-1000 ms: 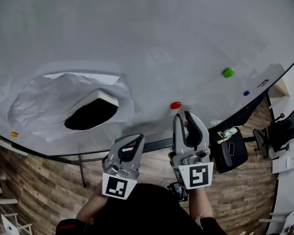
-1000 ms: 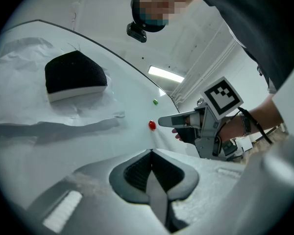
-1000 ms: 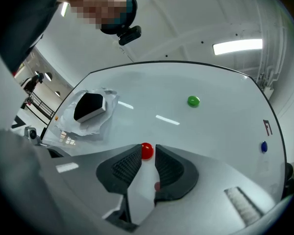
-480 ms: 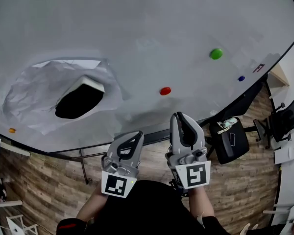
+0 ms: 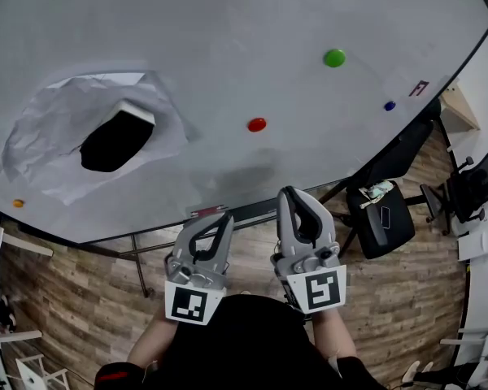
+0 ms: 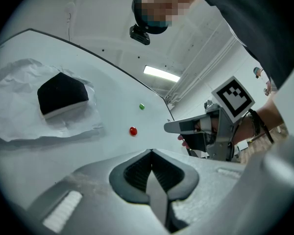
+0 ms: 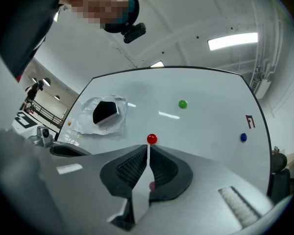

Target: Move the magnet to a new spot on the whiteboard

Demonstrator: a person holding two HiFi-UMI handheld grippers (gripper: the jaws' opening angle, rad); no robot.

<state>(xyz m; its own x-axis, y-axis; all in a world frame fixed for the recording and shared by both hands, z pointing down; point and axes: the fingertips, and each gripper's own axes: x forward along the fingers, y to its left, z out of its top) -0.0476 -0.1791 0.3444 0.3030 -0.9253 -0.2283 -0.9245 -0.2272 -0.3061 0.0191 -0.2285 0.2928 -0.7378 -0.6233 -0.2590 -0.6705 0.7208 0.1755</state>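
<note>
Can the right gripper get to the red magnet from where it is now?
Probably yes: nothing stands between the right gripper and the red magnet on the whiteboard, though its shut jaws must open first.

Red round magnet (image 5: pixel 257 124) sits mid-board on the large white whiteboard (image 5: pixel 228 31), green round magnet (image 5: pixel 334 58) up-right of it, small blue magnet (image 5: pixel 389 106) further right near the edge. Black block eraser (image 5: pixel 114 140) lies on a crumpled white paper sheet (image 5: pixel 49 149) well left of the red one, small orange magnet (image 5: pixel 18 203) at the far-left edge. Left gripper (image 5: pixel 222 220) and right gripper (image 5: pixel 294 193) sit side by side below the board's lower edge, black office chair (image 5: pixel 382 232) to their right.
</note>
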